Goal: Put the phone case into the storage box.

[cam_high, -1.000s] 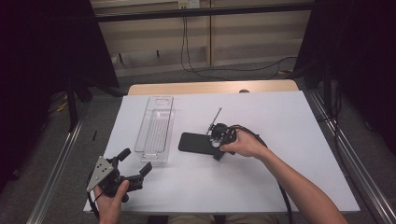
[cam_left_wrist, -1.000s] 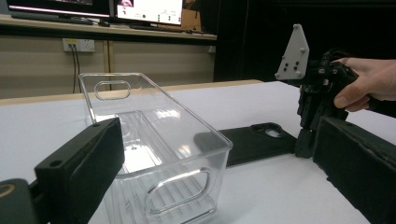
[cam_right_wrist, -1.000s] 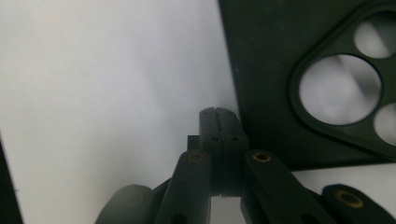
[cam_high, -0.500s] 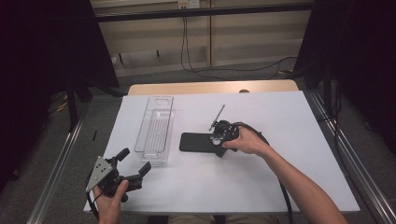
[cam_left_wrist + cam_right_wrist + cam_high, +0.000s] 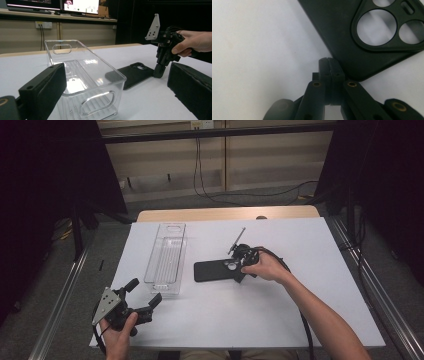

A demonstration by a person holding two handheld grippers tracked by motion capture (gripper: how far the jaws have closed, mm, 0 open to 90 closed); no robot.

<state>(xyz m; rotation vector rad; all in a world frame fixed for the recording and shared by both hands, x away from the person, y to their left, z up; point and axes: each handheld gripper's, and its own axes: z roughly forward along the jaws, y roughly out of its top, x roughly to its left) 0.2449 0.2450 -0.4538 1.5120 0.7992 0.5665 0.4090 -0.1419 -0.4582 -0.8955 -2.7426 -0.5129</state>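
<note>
A black phone case (image 5: 212,270) lies flat at the table's middle, camera cutouts (image 5: 377,27) facing up. My right gripper (image 5: 239,277) stands nearly upright over the case's near right corner. Its jaws are shut together with nothing between them, tips (image 5: 329,67) on the white table right beside that corner (image 5: 352,72). The left gripper view shows the right gripper (image 5: 159,73) from the side, touching the case (image 5: 132,75). My left gripper (image 5: 145,291) is held at the table's front left, open and empty, facing the clear tray (image 5: 82,72).
A long clear plastic tray (image 5: 167,257) lies left of the case, lengthwise away from me. The white tabletop (image 5: 300,245) extends bare to the right and front. The right gripper's black cable (image 5: 305,330) trails along the forearm. Metal rails (image 5: 60,300) flank the table.
The right hand has shifted very slightly at the case's corner. The case, the tray and the left gripper have stayed put.
</note>
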